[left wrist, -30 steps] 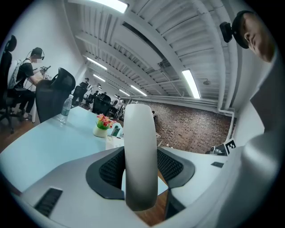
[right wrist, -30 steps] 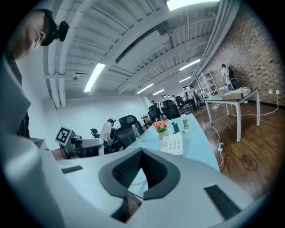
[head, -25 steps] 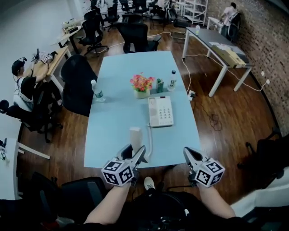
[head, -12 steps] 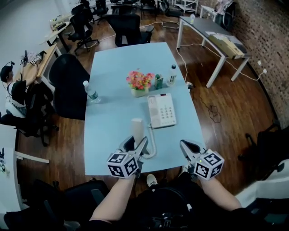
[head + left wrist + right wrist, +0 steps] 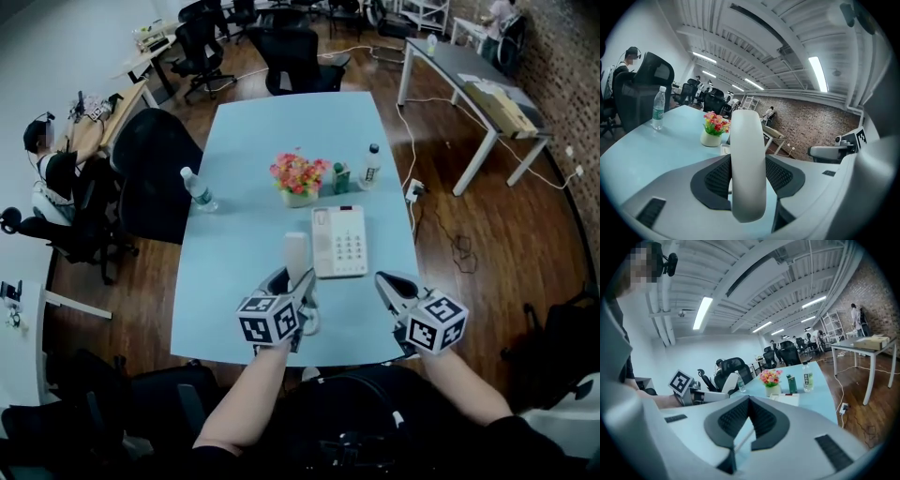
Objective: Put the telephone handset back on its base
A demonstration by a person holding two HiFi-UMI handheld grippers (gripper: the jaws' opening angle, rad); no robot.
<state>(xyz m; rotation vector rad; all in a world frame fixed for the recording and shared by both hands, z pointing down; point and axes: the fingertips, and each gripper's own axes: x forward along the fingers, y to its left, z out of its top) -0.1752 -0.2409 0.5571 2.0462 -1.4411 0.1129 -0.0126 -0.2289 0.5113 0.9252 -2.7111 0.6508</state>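
The white telephone handset [image 5: 296, 254] stands upright between the jaws of my left gripper [image 5: 290, 281], which is shut on it. It hangs just left of the white phone base [image 5: 339, 241], near the front of the pale blue table [image 5: 234, 253]. In the left gripper view the handset [image 5: 748, 164] fills the middle, pinched by both dark pads. Its cord [image 5: 310, 317] loops on the table beneath. My right gripper [image 5: 384, 280] hovers at the base's front right corner, jaws together and empty. In the right gripper view the base [image 5: 786, 398] lies ahead and the handset [image 5: 729, 382] shows at the left.
A pot of pink flowers [image 5: 297, 177], a small green bottle [image 5: 339, 178] and a clear bottle [image 5: 370, 165] stand behind the base. Another water bottle [image 5: 197, 189] is at the table's left edge. Black office chairs [image 5: 150, 169] and other desks surround the table.
Both grippers have moved forward over the table. The handset, still held in the left gripper, has come up alongside the base's left side.
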